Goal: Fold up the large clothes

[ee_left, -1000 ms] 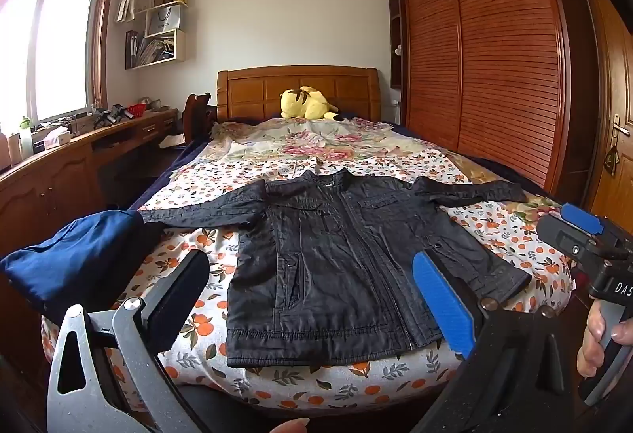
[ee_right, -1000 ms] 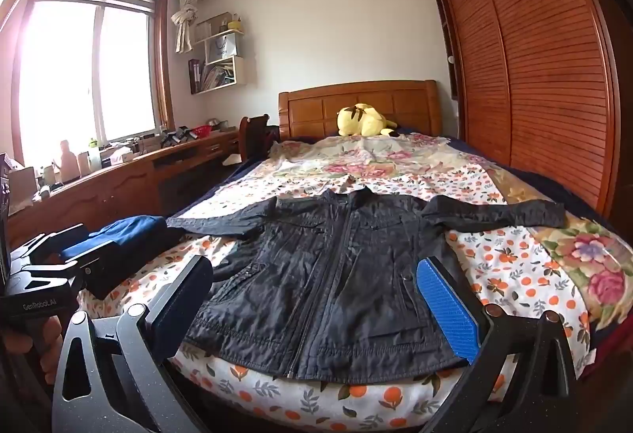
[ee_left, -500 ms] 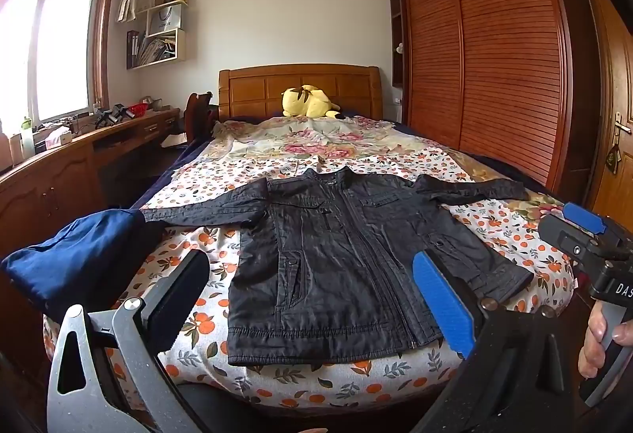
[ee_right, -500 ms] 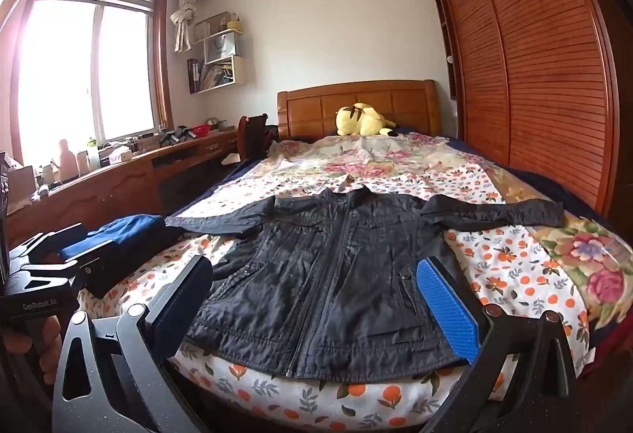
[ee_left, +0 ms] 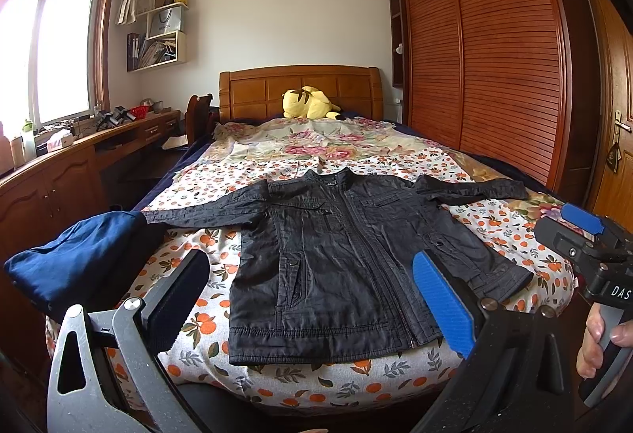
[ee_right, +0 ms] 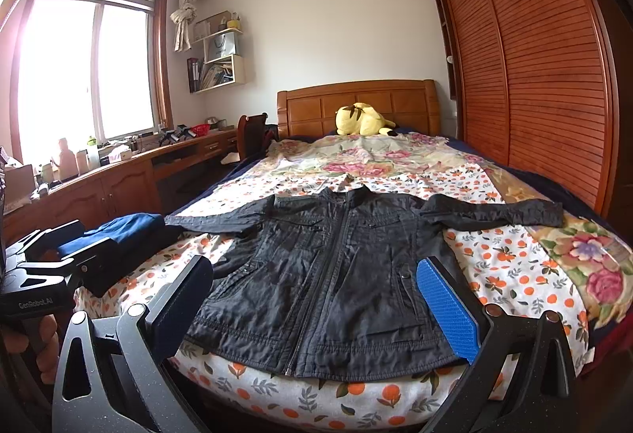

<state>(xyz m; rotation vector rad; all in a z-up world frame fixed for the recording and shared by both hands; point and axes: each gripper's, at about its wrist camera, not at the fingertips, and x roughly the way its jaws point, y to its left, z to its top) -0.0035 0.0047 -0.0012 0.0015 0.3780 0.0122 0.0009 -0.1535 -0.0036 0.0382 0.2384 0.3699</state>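
Black jacket (ee_left: 348, 259) spread flat mid-frame, sleeves out, ready for folding; we hold left gripper (ee_left: 312, 298) and right gripper (ee_right: 316, 302) agape, empty, short of its hem.

A white paper bag (ee_left: 164, 22) on the wall shelf reads "HONOR". The right gripper (ee_left: 584, 235), seen from the left wrist, shows "DAS" on its handle. The left gripper (ee_right: 59, 255), seen from the right wrist, carries "GenRobot.AI"

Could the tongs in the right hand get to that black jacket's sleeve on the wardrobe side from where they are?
Probably yes. The right tongs are open and hold nothing, and the sleeve lies flat on the bed with nothing on it or between.
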